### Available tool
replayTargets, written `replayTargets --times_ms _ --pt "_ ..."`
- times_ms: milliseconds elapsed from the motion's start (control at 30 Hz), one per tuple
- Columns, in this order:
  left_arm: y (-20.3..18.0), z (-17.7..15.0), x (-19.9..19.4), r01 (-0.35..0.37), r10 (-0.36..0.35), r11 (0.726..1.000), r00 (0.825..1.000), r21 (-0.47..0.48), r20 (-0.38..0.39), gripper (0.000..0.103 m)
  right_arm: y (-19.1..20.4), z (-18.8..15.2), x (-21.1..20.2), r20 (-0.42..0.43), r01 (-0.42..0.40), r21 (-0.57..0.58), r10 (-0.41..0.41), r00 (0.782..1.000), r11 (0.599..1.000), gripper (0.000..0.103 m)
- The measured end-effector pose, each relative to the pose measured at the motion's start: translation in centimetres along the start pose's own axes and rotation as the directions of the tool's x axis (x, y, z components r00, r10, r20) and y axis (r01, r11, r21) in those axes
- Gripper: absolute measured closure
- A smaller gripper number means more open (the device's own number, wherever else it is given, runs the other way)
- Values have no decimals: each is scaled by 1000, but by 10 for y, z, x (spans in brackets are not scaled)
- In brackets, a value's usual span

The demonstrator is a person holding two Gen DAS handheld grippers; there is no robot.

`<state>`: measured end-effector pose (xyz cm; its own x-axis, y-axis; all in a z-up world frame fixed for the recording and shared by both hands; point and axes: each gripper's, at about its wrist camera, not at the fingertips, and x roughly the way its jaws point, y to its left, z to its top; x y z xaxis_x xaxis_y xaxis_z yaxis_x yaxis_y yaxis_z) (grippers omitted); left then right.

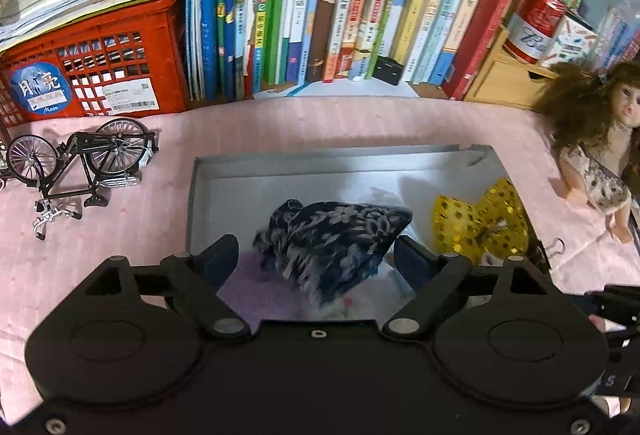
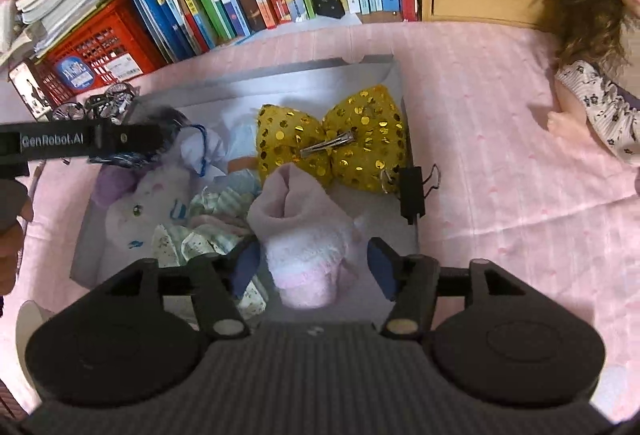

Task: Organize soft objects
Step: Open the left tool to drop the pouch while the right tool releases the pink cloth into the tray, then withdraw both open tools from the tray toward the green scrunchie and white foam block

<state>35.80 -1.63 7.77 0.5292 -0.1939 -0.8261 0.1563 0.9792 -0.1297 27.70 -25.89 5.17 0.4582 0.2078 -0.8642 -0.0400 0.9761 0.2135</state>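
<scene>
From the left wrist, the left hand-held gripper [image 1: 316, 255] stands released, its jaws spread wide with a dark blue patterned cloth [image 1: 334, 239] lying between them but pressed by neither pad; the cloth rests inside the grey box [image 1: 320, 159], directly ahead of the fingers, with a yellow sequinned bow [image 1: 480, 223] to the right of them and a model bicycle [image 1: 80, 163] well off to the left on the pink surface [image 1: 120, 235]. A doll [image 1: 600, 163] lies far right, outside the box. From the right wrist, the right hand-held gripper [image 2: 314, 267] is likewise released, jaws apart around a pink fluffy sock [image 2: 308, 247] that sits free in the box, the bow just beyond it and a white plush toy [image 2: 144, 211] and striped cloths [image 2: 216, 223] to the left. A binder clip [image 2: 414, 191] grips the box wall ahead and to the right. The likely trouble: withdrawing carelessly could snag a fluffy fibre on a pad and drag the sock or cloth back out, or a finger could knock the low box wall and shift it.
</scene>
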Motion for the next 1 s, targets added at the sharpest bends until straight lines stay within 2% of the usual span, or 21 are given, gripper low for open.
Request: replayTargets --times_ms 300,567,1000 --pt "-20 -21 -27 21 -22 998 1000 65 18 19 -2 -10 -29 62 -12 -2 12 998 1000 26" --pt "-40 -38 -60 38 -48 991 996 128 76 19 -7 -24 -57 132 -36 -7 36 991 999 23" --pt "-85 -81 -117 116 -160 958 975 261 154 19 -33 -54 -115 272 -108 9 101 957 994 18"
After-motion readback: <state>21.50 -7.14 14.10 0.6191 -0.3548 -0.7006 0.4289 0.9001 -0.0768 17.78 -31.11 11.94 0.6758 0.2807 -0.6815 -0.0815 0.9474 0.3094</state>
